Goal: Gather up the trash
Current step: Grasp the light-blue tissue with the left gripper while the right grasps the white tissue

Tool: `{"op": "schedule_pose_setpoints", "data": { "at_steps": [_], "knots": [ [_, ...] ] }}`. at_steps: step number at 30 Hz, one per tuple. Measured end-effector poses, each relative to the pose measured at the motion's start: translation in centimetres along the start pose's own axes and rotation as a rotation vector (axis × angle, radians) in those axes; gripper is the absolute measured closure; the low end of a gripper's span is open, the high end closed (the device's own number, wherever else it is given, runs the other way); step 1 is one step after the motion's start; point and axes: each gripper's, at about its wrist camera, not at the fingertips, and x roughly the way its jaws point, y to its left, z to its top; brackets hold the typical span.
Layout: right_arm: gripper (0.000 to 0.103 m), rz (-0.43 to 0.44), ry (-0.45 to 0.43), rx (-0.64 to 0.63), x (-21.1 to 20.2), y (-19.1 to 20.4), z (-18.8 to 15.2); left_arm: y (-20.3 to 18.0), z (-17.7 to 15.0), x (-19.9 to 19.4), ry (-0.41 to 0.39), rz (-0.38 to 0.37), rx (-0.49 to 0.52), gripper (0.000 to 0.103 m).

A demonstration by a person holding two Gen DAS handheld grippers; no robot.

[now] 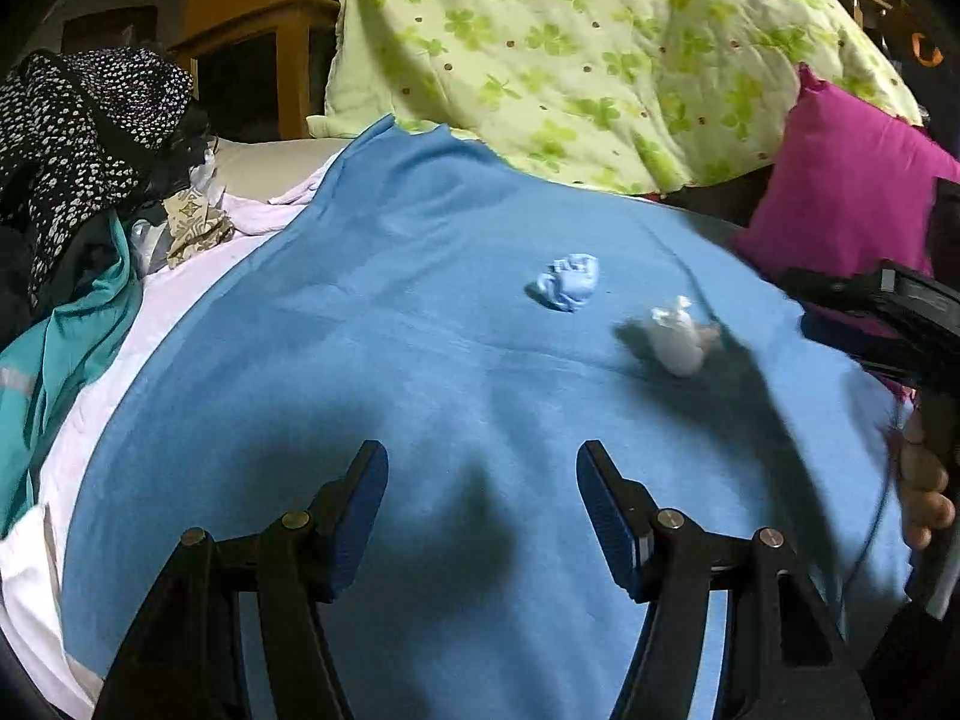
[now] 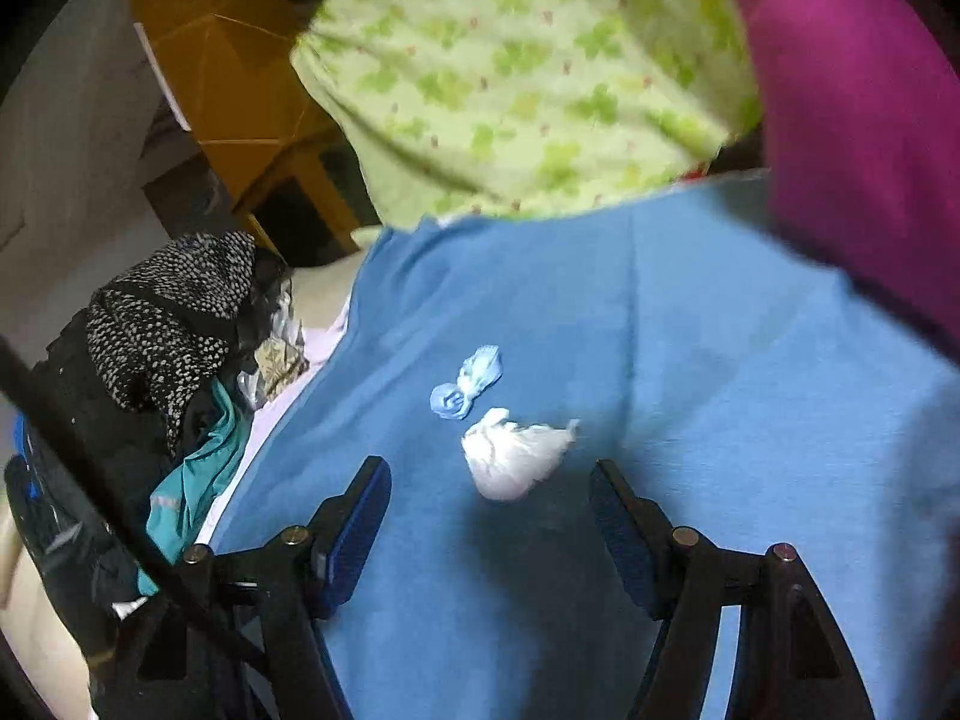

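Blue cloth sheet spread over the bed, carrying a crumpled white paper wad and, just beside it, a smaller crumpled pale-blue wad. Both probably featherlight, soft and crushable; best pinched across the bulging middle. Left claw and right claw both parted, empty, the white wad just ahead of the right one.

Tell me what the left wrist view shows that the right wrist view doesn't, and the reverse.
Only the left wrist view: the left gripper, jaws apart and empty, plus the right gripper's body at the right edge with a hand on it. Only the right wrist view: the right gripper, jaws apart, the white wad just ahead of them, untouched. Both: the blue wad, white wad, blue cloth, clover quilt, pink pillow and clothes pile.
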Motion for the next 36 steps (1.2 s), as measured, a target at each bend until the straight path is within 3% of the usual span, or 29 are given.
{"op": "schedule_pose_setpoints", "data": {
  "at_steps": [9,16,17,18,21,26,30,32,34,35,36],
  "knots": [
    [0.047,-0.019,0.165,0.151,11.3,-3.0,0.9,1.7,4.4,4.6,0.013,0.023,0.064,0.037],
    [0.072,0.053,0.227,0.090,12.9,-2.0,0.6,-0.7,9.1,9.6,0.027,-0.074,0.112,0.037],
    [0.082,0.056,0.236,0.077,12.8,-2.0,0.5,-1.6,9.9,10.6,0.034,-0.096,0.123,0.037],
    [0.082,0.058,0.251,0.077,12.7,-2.0,0.4,-2.3,10.3,11.3,0.043,-0.112,0.131,0.037],
    [0.082,0.085,0.246,0.124,11.5,-2.8,1.0,-4.7,11.3,13.8,0.082,-0.151,0.147,0.037],
    [0.082,0.034,0.120,0.139,8.0,-4.6,3.0,-7.6,11.2,17.9,0.163,-0.156,0.166,0.037],
    [0.082,0.020,0.057,0.182,6.5,-6.0,3.7,-7.5,10.9,19.7,0.199,-0.155,0.130,0.037],
    [0.082,0.022,0.049,0.194,6.3,-6.2,3.8,-7.4,10.8,20.0,0.201,-0.155,0.123,0.056],
    [0.082,0.027,0.044,0.192,6.2,-6.0,3.8,-7.1,10.7,19.7,0.195,-0.154,0.111,0.060],
    [0.082,0.028,0.040,0.188,6.3,-5.7,3.7,-6.9,10.7,19.2,0.187,-0.154,0.102,0.071],
    [0.082,0.030,0.033,0.184,6.1,-5.6,3.7,-6.8,10.6,18.9,0.183,-0.158,0.100,0.076]
  ]
}}
